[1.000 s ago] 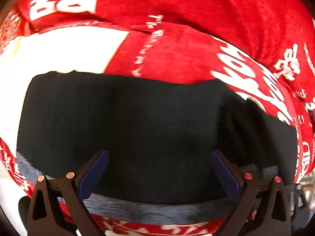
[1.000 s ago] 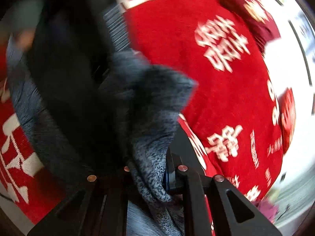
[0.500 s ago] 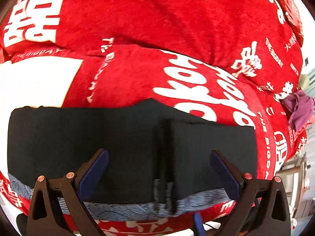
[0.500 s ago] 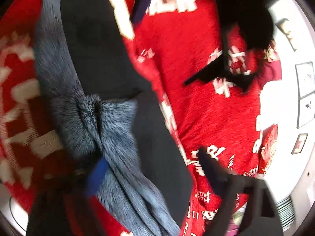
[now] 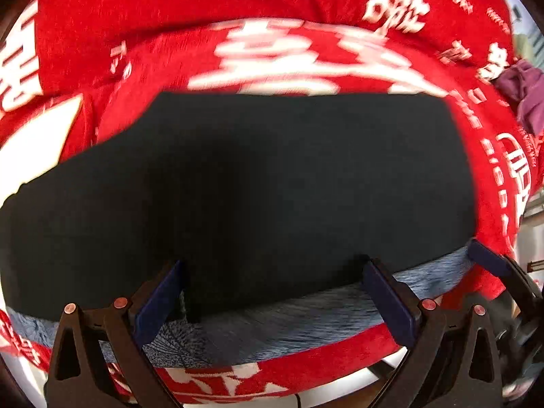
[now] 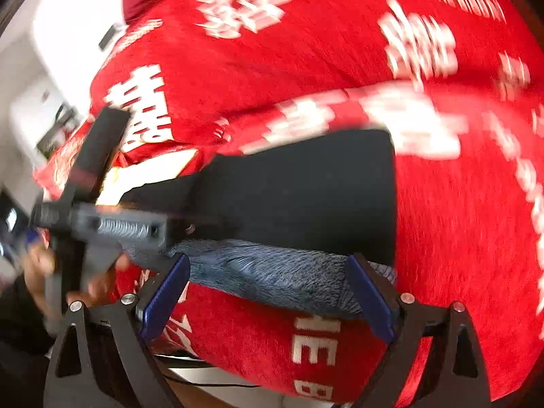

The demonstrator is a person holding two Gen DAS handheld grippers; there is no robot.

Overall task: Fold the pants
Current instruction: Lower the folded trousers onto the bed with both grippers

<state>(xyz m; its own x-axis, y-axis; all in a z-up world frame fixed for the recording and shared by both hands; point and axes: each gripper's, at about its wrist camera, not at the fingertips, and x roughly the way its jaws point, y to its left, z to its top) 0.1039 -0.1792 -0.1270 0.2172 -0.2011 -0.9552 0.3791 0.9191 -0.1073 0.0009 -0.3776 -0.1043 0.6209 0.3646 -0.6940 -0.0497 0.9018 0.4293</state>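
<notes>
The black pants lie folded flat on a red blanket with white characters. Their grey fleece lining shows along the near edge. My left gripper is open and empty, hovering over that near edge. In the right wrist view the pants lie as a dark rectangle with the fleece edge in front. My right gripper is open and empty just above the fleece edge. The left gripper and the hand holding it show at the left of that view.
The red blanket covers a soft, humped surface all around the pants. A purple cloth lies at the far right. A white wall and dark fittings show beyond the blanket's left edge. A right gripper finger shows at the left view's right edge.
My right gripper has let go of the fleece-lined pant end and opened. The pants now lie folded flat as one wide rectangle. Both views have shifted sideways with blur.
</notes>
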